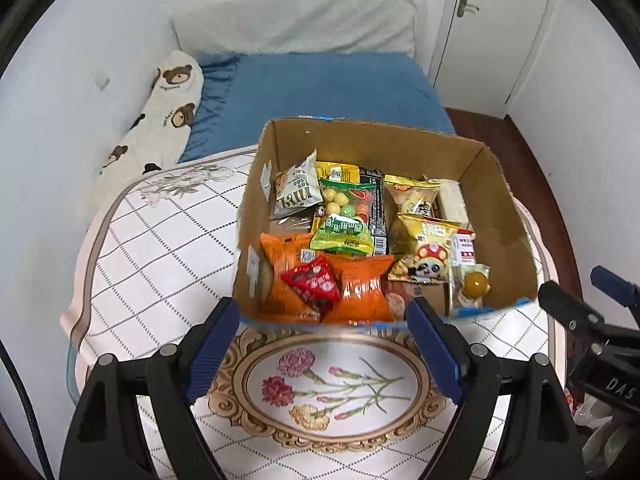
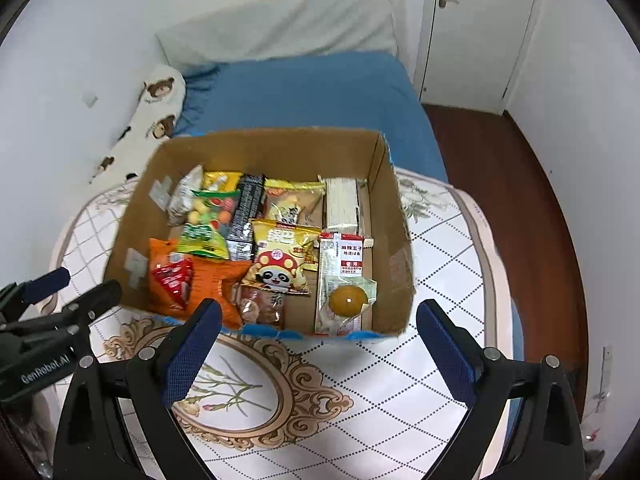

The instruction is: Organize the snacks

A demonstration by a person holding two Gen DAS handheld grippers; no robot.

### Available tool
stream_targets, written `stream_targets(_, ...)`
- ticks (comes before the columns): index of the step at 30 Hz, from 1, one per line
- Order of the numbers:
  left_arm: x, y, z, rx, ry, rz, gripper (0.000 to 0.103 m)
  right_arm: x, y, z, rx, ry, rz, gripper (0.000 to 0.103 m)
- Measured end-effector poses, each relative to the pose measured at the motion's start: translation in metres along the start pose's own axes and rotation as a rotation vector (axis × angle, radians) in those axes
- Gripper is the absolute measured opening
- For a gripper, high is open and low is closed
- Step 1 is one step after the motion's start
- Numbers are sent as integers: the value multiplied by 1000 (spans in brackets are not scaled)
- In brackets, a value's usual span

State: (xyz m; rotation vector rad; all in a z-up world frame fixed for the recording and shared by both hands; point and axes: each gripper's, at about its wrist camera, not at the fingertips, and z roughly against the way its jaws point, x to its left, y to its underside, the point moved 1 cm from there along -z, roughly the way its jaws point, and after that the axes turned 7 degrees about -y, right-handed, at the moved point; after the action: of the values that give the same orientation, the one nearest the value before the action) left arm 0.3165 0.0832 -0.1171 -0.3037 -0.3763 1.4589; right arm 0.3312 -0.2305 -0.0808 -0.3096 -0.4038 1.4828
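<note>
Left wrist view: an open cardboard box of snacks sits on a quilted white cushion with a grid pattern and an oval flower medallion, and everything else is placed relative to that box. Inside it, along the near wall, lie two glossy orange packets with a small red wrapper resting on top of them. Behind these is a green bag of round candies, and in the far left corner a crinkled white pouch leans upright. On the box's right half lies a yellow bag with a cartoon panda, and beside it, at the near right corner, a clear pack showing a round amber yolk. A flat cream-coloured carton lies at the far right inside the box. The left gripper hangs just in front of the box's near wall, its blue-padded fingers spread wide apart with nothing between them. The right gripper hangs in front of the near wall too, toward the box's right half, its jaws likewise spread and empty; its near finger partly overlaps the orange packets in the right wrist view. Beyond the box stretches a blue bedsheet, with a bear-print bolster to the far left and a white door to the far right.
</note>
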Motion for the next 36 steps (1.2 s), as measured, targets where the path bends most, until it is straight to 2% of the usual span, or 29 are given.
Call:
stream_targets(5,6,26,39,-49,10,12,86,10,19,43,-68,-13,20,100)
stream_targets(15,20,66,115,-185,-40,35,86,22,71,127,-174,-46,29,100)
stream_targets(30,24,108,184,-274,-21,34,86,44,113,211,-272,-53,70,102)
stream_targets(36,27,112,196,-306,-21,43,99,48,120,226,-289,-49,83,103)
